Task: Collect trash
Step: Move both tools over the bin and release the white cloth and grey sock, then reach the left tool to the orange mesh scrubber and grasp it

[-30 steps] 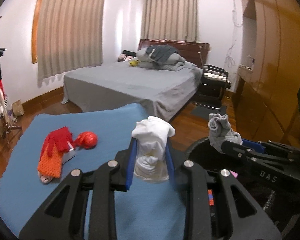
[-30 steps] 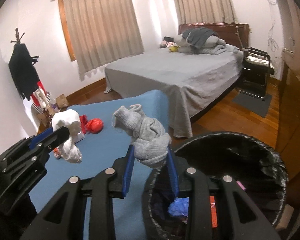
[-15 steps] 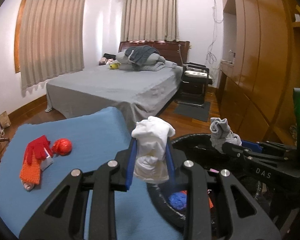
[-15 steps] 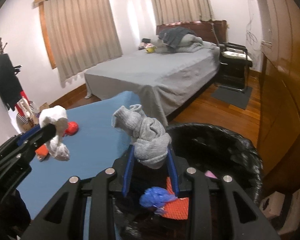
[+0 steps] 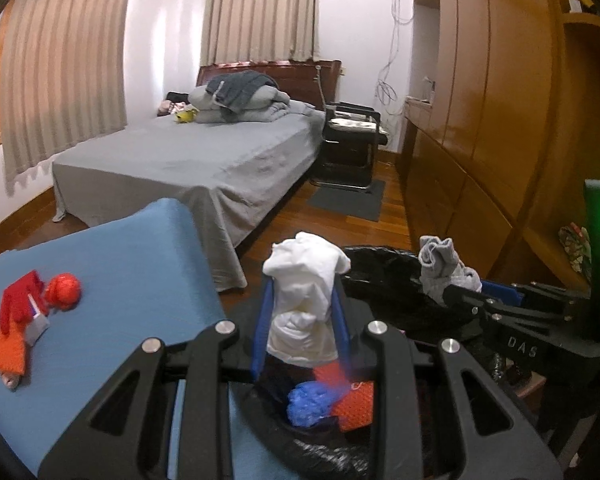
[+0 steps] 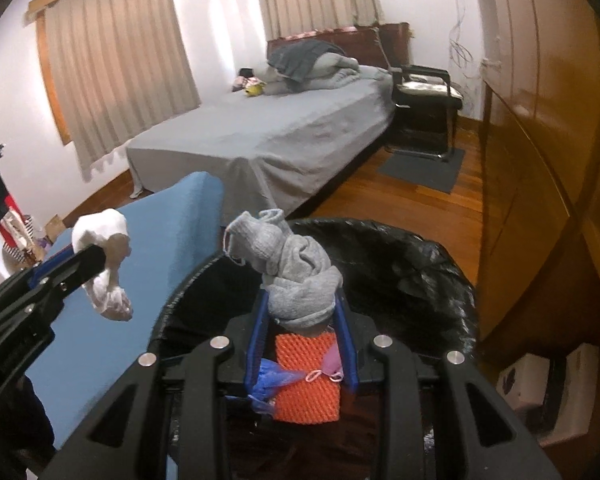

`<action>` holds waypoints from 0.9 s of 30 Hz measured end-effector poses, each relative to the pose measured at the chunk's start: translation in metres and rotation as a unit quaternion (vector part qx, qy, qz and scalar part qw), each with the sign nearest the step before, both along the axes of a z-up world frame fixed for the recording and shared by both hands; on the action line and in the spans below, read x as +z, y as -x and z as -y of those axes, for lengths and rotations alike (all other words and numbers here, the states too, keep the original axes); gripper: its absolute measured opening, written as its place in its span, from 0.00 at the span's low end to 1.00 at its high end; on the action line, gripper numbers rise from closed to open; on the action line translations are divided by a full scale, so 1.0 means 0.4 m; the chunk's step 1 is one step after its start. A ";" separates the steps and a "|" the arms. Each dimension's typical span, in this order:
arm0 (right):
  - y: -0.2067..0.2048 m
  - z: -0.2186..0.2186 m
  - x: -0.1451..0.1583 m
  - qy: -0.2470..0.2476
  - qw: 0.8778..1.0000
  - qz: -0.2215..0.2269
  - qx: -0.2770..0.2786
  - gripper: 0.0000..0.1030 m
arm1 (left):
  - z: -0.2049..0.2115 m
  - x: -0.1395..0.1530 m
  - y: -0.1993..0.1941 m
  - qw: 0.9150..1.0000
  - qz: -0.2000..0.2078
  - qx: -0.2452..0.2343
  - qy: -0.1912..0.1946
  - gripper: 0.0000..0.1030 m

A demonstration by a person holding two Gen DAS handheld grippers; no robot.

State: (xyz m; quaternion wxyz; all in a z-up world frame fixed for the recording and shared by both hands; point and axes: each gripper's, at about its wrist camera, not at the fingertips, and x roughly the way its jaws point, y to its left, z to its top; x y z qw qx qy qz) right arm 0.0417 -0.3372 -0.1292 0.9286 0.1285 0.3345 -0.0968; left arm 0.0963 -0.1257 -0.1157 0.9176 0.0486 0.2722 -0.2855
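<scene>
My left gripper (image 5: 300, 320) is shut on a crumpled white cloth (image 5: 304, 300) and holds it over the near rim of the black-lined trash bin (image 5: 380, 276). My right gripper (image 6: 302, 320) is shut on a balled grey sock (image 6: 296, 276) above the bin's opening (image 6: 400, 264). Inside the bin lie an orange mesh piece (image 6: 306, 376) and a blue wad (image 5: 312, 400). The left gripper with the white cloth (image 6: 104, 256) also shows in the right wrist view, and the grey sock (image 5: 440, 268) shows in the left wrist view.
A blue-covered table (image 5: 120, 280) stands left of the bin, with a red ball (image 5: 62, 290) and a red-orange sock (image 5: 14, 328) on it. A grey bed (image 5: 204, 160), a black chair (image 5: 352, 136) and wooden wardrobes (image 5: 500, 120) stand beyond. White boxes (image 6: 540, 388) sit right of the bin.
Both grippers have moved right from over the blue table to over the bin, still holding the white cloth and the grey sock. The bin's contents have come into view.
</scene>
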 end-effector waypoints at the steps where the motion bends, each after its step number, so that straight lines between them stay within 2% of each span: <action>1: 0.001 0.005 -0.003 0.001 1.000 -0.001 -0.003 0.32 | 0.007 -0.003 -0.004 1.000 -0.001 -0.003 0.000 0.26; 3: 0.003 0.020 -0.010 0.008 1.000 -0.004 -0.011 0.36 | 0.025 -0.010 -0.010 1.000 -0.006 -0.015 0.005 0.29; 4: 0.004 0.021 -0.011 0.012 1.000 -0.004 -0.018 0.42 | 0.030 -0.012 -0.013 1.000 -0.009 -0.020 0.006 0.34; 5: 0.007 0.029 -0.015 0.014 1.000 -0.006 -0.027 0.49 | 0.035 -0.016 -0.015 1.000 -0.012 -0.024 0.007 0.49; 7: 0.016 0.041 -0.016 0.015 0.999 -0.003 -0.045 0.77 | 0.029 -0.020 -0.014 1.000 -0.012 -0.022 0.014 0.66; 12: 0.022 0.049 -0.008 0.018 0.998 0.004 -0.061 0.94 | -0.011 -0.017 -0.017 1.000 0.000 0.004 0.014 0.77; 16: 0.005 0.033 -0.009 0.007 0.999 -0.009 -0.051 0.94 | -0.090 -0.015 -0.032 0.999 0.007 0.052 0.007 0.87; 21: -0.034 -0.025 -0.008 0.000 1.000 -0.013 -0.025 0.94 | -0.215 -0.022 -0.065 0.993 0.001 0.118 -0.003 0.88; 27: -0.106 -0.141 -0.005 0.005 1.000 -0.003 0.026 0.94 | -0.384 -0.034 -0.090 0.979 0.004 0.203 -0.020 0.88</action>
